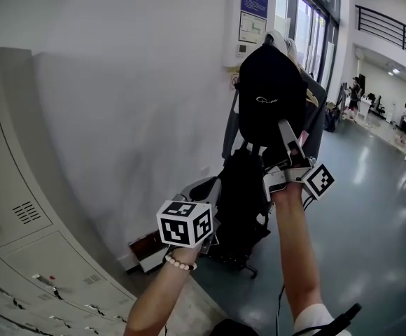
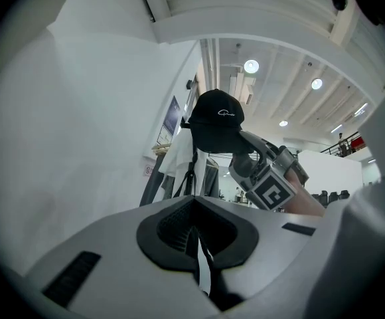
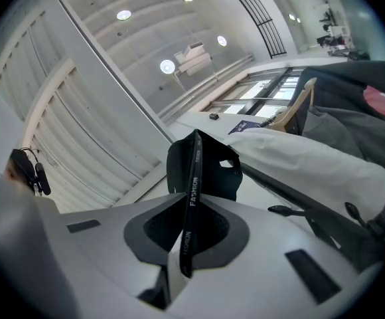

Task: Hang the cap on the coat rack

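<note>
Now | right gripper (image 3: pixel 187 228) clamped on cap (image 1: pixel 269 96) strap (image 3: pixel 192 171) only; left gripper (image 2: pixel 196 238) shut, empty | risk: thin strap slips, cap snags on clothes-laden coat rack (image 1: pixel 252 269), drops.

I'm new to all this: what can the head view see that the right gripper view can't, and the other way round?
Only the head view: grey lockers, a black backpack hanging below the cap, and the cap's front with its white logo. Only the right gripper view: the cap's strap, printed FASHION, pinched between the shut jaws of the right gripper, plus ceiling lights. Both: the black cap and hanging clothes.
</note>
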`<state>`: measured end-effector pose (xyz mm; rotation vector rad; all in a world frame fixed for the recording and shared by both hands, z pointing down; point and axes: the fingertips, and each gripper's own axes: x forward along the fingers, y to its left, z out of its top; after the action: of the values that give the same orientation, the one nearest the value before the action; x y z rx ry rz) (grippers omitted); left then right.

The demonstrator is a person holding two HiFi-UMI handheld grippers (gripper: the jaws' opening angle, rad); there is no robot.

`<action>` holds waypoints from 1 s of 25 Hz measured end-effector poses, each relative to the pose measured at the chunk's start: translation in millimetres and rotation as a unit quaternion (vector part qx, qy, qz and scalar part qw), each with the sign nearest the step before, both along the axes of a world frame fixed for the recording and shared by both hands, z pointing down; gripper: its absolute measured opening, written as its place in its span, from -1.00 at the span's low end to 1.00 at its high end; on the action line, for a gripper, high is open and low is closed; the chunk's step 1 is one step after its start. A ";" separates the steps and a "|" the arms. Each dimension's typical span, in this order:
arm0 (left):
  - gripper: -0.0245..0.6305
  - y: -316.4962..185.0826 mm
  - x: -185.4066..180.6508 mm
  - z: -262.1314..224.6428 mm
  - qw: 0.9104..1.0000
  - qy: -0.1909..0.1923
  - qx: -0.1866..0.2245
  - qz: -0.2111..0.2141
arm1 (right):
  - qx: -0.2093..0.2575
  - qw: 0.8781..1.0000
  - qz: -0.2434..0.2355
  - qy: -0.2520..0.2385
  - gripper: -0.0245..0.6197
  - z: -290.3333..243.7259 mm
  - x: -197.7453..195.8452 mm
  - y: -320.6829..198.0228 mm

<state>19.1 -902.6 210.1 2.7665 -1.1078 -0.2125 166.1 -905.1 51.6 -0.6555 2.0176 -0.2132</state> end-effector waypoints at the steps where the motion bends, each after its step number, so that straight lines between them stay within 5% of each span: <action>1: -0.92 -1.9 0.5 2.4 1.000 0.000 -0.003 -0.001 | -0.002 1.000 0.000 -0.003 -0.87 0.6 1.9 -5.2; 12: -0.92 -17.9 20.6 39.3 0.999 0.001 -0.038 0.009 | -0.068 0.996 -0.025 -0.051 -0.87 93.4 24.5 -45.7; 25: -0.92 -4.7 34.2 67.4 0.998 -0.016 -0.058 0.023 | -0.117 0.990 -0.035 -0.074 -0.87 189.0 33.4 -35.6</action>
<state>53.3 -907.3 277.5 2.6987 -1.0275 -0.0960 199.5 -940.7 240.6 -0.6941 1.8905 -0.5325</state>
